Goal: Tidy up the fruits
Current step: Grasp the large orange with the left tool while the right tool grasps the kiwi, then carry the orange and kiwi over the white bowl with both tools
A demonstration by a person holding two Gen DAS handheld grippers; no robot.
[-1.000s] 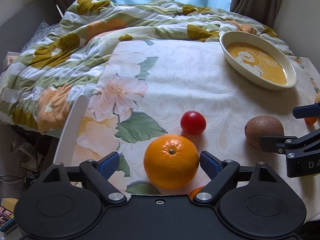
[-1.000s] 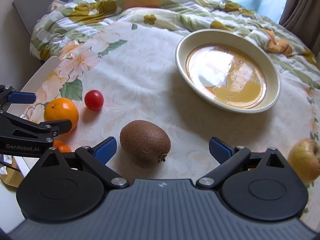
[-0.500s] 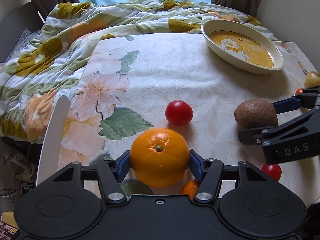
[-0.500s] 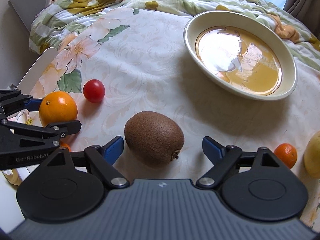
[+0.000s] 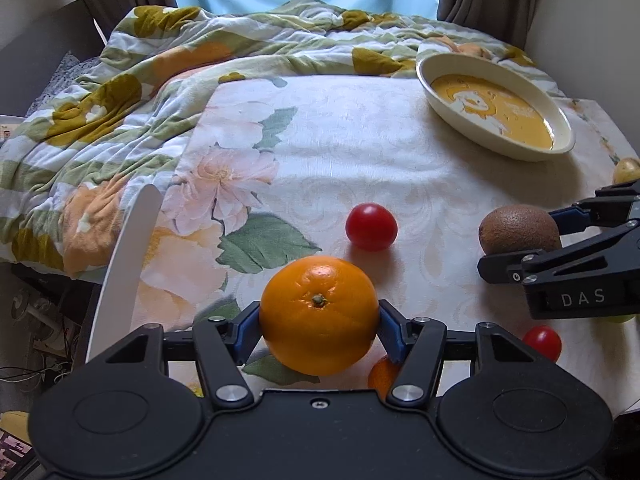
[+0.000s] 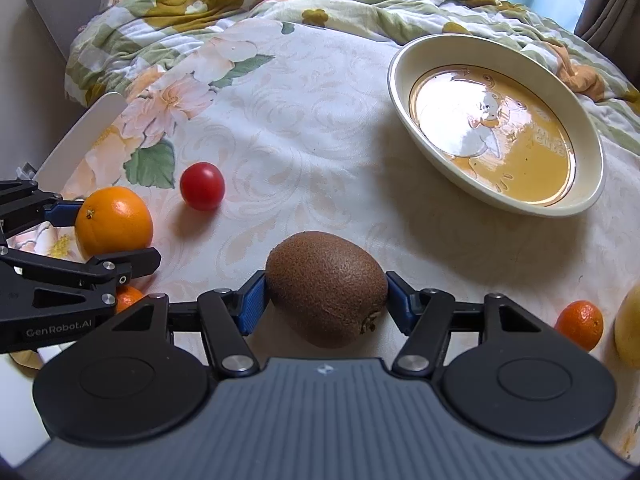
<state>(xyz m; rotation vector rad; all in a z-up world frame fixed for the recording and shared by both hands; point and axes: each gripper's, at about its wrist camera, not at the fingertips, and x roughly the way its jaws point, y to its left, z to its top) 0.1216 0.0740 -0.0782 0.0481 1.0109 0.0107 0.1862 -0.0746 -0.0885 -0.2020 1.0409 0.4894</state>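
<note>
My left gripper (image 5: 318, 322) is shut on a large orange (image 5: 319, 316), held just above the floral tablecloth; the orange also shows in the right wrist view (image 6: 114, 222). My right gripper (image 6: 326, 300) is shut on a brown kiwi (image 6: 326, 286), which shows in the left wrist view (image 5: 519, 229) between the right fingers. A cream oval bowl (image 6: 400, 92) with an orange duck-print bottom stands empty at the far right; it also shows in the left wrist view (image 5: 426, 80). A red cherry tomato (image 5: 371, 227) lies between the two grippers.
A small mandarin (image 6: 580, 324) and a yellowish fruit (image 6: 628, 330) lie at the right. Another small mandarin (image 5: 380, 374) and a second cherry tomato (image 5: 543, 343) lie near the front edge. A rumpled floral quilt (image 5: 160, 92) lies behind. A white chair back (image 5: 128, 256) stands left.
Both grippers have closed: the left jaws came in on the orange, the right jaws on the kiwi. Both fruits now look slightly raised and nearer the cameras.
</note>
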